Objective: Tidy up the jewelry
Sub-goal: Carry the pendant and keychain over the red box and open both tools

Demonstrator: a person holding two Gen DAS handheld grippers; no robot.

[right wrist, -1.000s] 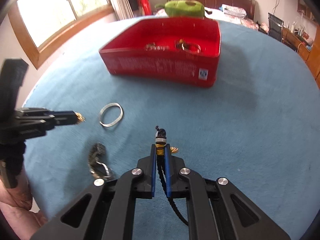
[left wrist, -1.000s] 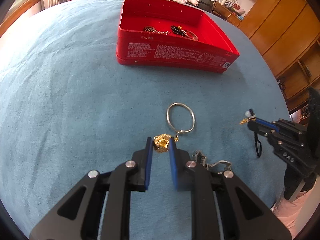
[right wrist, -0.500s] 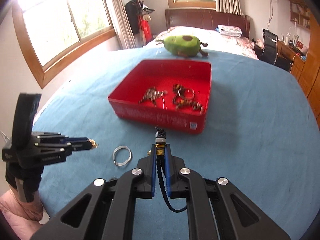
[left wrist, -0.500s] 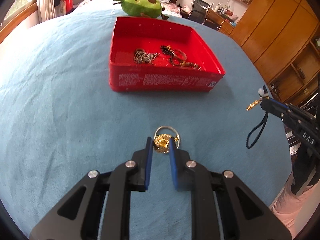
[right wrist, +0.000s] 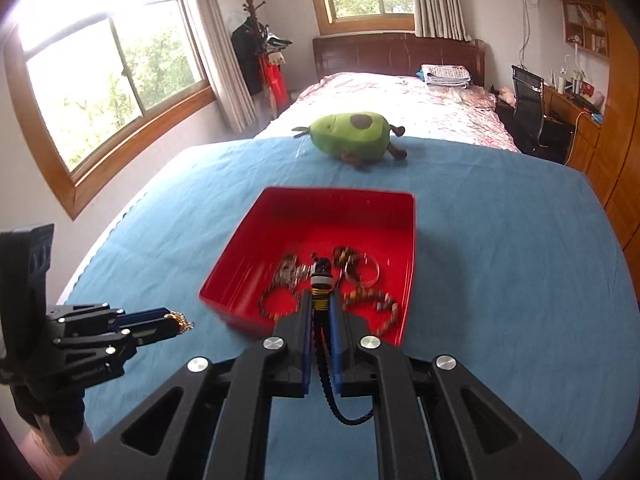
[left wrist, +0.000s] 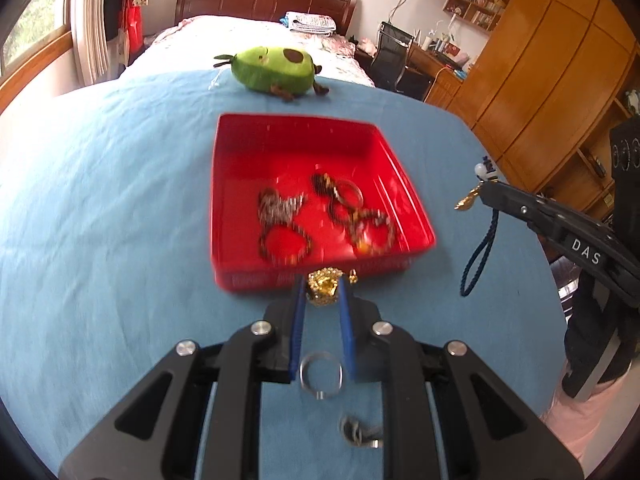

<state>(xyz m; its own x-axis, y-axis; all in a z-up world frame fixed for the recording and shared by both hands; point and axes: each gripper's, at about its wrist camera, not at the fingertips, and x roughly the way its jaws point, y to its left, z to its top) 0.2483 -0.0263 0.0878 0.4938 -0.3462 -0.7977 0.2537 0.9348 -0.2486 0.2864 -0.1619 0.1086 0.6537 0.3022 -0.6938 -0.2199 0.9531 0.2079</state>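
My left gripper (left wrist: 323, 292) is shut on a gold ornament (left wrist: 324, 285) and holds it just short of the near wall of the red tray (left wrist: 240, 184). My right gripper (right wrist: 320, 304) is shut on a dark cord charm with beads (right wrist: 321, 276), held over the tray's near edge (right wrist: 224, 304). The tray holds several bracelets and chains (left wrist: 280, 216). A silver ring bangle (left wrist: 321, 374) and a small dark chain piece (left wrist: 358, 434) lie on the blue cloth under my left gripper. The right gripper with its hanging cord loop (left wrist: 478, 256) shows at the right of the left view.
A green avocado plush (left wrist: 276, 69) sits on the cloth behind the tray, also in the right wrist view (right wrist: 352, 134). Blue cloth (left wrist: 100, 200) covers the table. A bed, windows, a chair and wooden wardrobes stand beyond it.
Both grippers have risen and moved forward toward the red tray with their pieces held. The silver bangle and chain piece now lie behind the left fingertips.
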